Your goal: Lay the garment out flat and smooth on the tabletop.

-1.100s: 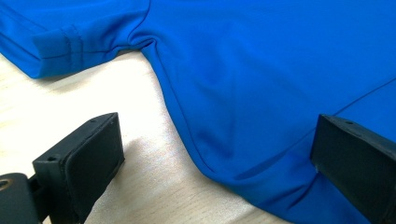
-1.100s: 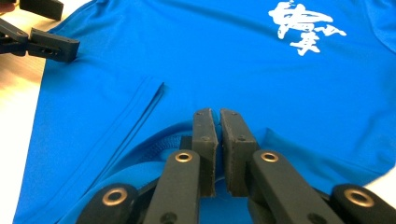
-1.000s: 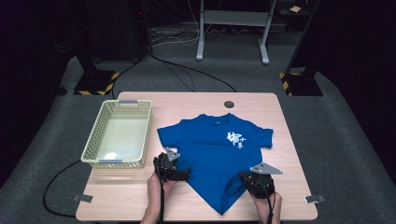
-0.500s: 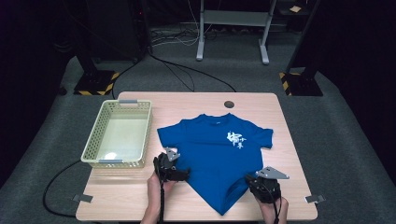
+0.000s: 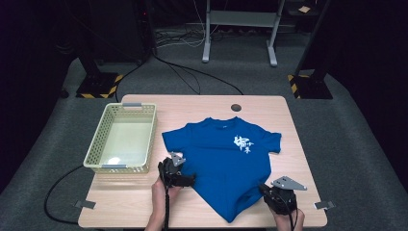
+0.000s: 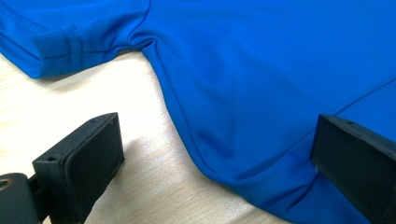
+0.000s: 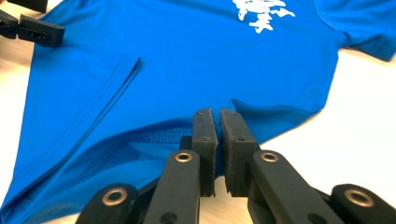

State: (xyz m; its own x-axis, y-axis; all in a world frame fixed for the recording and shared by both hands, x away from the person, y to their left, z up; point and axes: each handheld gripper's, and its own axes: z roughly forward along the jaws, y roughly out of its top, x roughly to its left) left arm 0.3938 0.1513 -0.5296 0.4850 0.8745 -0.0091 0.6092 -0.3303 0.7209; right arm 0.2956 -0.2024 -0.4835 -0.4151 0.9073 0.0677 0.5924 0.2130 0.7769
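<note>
Blue T-shirt (image 5: 226, 163) in right gripper (image 7: 215, 140)

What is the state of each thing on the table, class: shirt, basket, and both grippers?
Blue T-shirt: spread flat, print up, hem lifted at one corner.
Basket: upright, empty.
Left gripper: open, astride the shirt's side edge.
Right gripper: shut on the hem.

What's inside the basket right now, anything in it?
The basket beside the blue T-shirt holds nothing visible in the high view: just its pale floor with a bright glare patch. The strip of floor behind the near wall is hidden by that wall.
</note>
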